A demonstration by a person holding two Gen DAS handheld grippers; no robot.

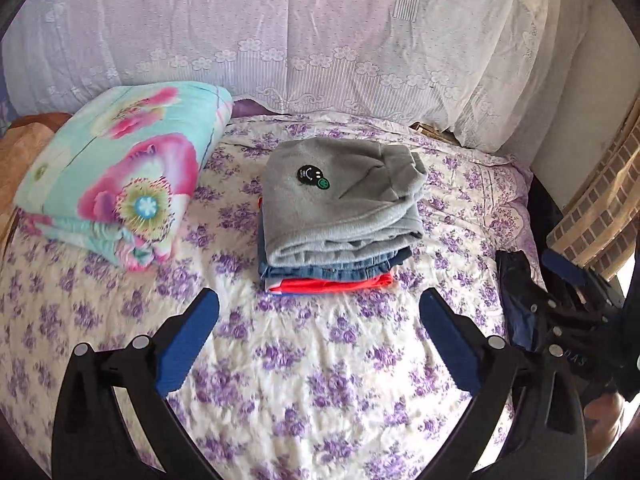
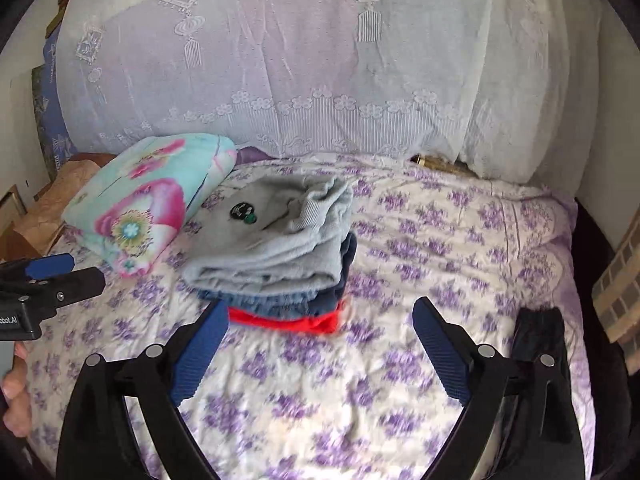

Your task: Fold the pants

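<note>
A stack of folded clothes lies mid-bed. On top are grey fleece pants (image 1: 340, 200) (image 2: 272, 240) with a black and green smiley patch, over denim (image 1: 340, 268) and a red garment (image 1: 332, 284) (image 2: 288, 322). My left gripper (image 1: 319, 300) stands open just in front of the stack, nothing between its blue pads. My right gripper (image 2: 320, 308) is open too, its fingers to either side of the stack's near edge and apart from it. The left gripper (image 2: 68, 274) also shows at the left edge of the right wrist view, held by a hand (image 2: 16, 392).
A folded floral blanket (image 1: 120, 176) lies left of the stack. Lace-covered pillows (image 1: 300, 32) line the head of the bed (image 1: 320, 380), which has a purple-flowered sheet. A dark garment (image 1: 516, 304) (image 2: 538, 332) sits at the right bed edge. Brown bedding (image 1: 24, 148) lies far left.
</note>
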